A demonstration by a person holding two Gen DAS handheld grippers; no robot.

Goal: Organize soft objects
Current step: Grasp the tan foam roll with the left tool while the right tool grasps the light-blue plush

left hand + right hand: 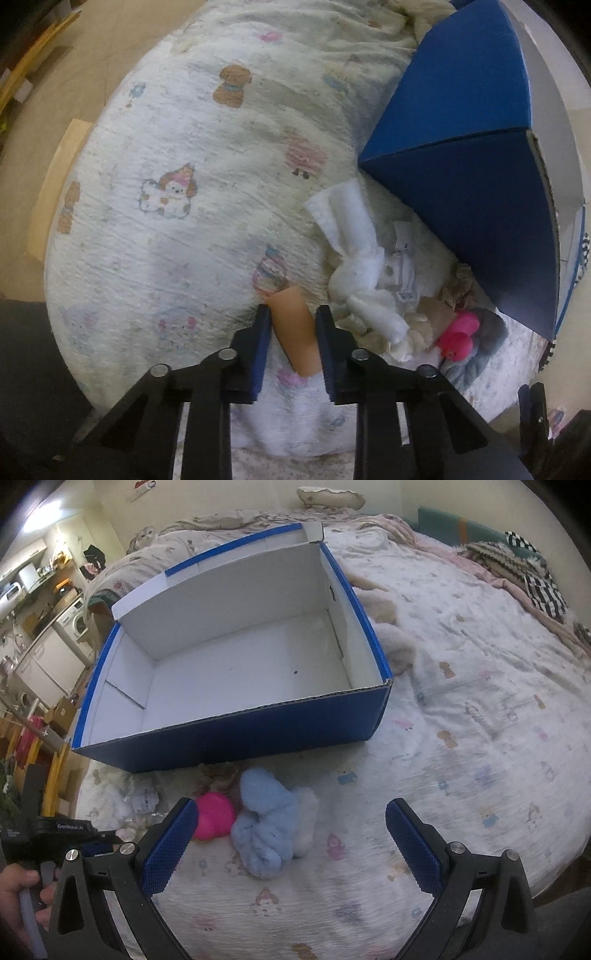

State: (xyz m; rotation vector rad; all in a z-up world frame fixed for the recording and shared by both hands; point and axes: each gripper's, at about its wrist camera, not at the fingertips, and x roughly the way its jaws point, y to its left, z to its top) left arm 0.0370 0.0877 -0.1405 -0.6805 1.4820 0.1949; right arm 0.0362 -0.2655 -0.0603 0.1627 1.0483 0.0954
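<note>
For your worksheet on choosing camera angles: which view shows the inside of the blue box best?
The right wrist view: the blue box is seen from above, its white interior empty. The left wrist view shows only its blue outer walls.

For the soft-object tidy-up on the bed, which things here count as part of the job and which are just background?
Job:
blue box, empty
tan soft piece, between the left gripper fingers
white plush
pink toy
light blue plush

Lying about:
printed bedsheet
checkered cloth
washing machine

I see a washing machine point(75, 622) at nine o'clock, a checkered blanket point(535, 579) at two, and a cat point(145, 536) at eleven.
</note>
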